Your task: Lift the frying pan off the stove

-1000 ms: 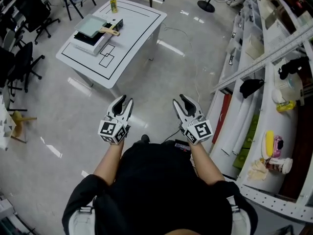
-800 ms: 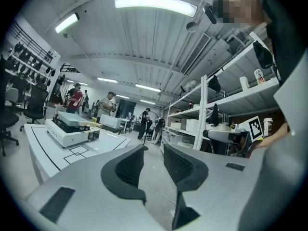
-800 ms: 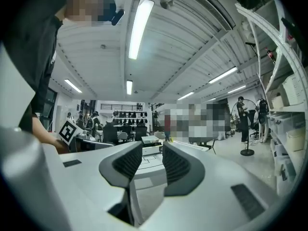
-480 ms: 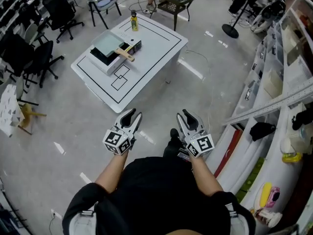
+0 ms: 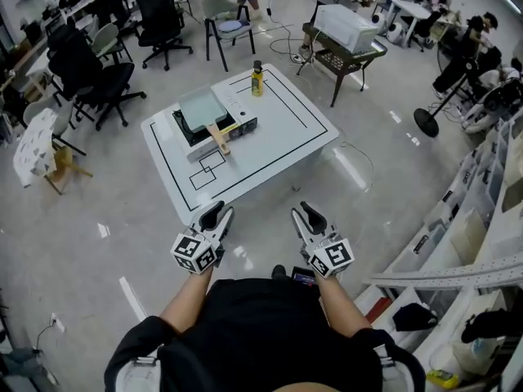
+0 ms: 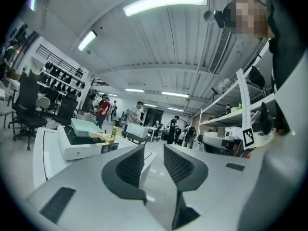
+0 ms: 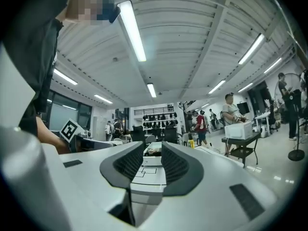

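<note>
The pale green square frying pan [image 5: 198, 107] with its wooden handle is too small from up here to tell whether anything lies in it. It covers most of the black-and-white box stove [image 5: 186, 129] at ten o'clock on the white table [image 5: 282, 137], and the stove's front panel is too small to read. So is the label on the yellow bottle [image 5: 257, 81] at twelve o'clock. The white shelving [image 5: 470, 235] at four o'clock runs off the edge, its contents indistinct.

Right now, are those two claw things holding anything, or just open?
Left gripper: open, nothing between its jaws.
Right gripper: open and empty; its jaws have just been closing a little.
</note>
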Motion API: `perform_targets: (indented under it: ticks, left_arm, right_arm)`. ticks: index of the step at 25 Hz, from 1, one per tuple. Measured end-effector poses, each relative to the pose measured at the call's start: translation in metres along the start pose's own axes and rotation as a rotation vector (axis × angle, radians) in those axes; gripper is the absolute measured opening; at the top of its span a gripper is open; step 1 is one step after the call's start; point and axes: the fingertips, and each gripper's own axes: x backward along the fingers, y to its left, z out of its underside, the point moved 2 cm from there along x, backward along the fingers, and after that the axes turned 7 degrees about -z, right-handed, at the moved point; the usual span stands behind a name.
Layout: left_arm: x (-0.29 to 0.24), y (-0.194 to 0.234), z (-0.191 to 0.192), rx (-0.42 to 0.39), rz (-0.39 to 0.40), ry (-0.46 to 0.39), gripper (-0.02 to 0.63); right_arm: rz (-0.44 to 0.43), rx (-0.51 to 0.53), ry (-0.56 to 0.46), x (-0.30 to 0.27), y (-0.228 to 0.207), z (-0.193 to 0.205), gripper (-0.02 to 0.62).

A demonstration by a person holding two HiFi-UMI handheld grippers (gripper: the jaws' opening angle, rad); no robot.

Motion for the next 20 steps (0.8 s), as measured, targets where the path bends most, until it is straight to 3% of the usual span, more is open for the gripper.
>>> perform_targets:
  ticks: [9,20]
  left_arm:
    - [-0.045,-0.006,-0.011,0.020,-0.172,-0.038,0.129]
    - [-0.054,0.050,-0.019,0.094,-0.301,-0.031,0.129]
  right_arm:
    - [-0.189,-0.028,-0.016,-0.032,-0.081,-0.017,0.127]
    - [-0.429,-0.136,0.037,-0.126,-0.094,0.004,0.127]
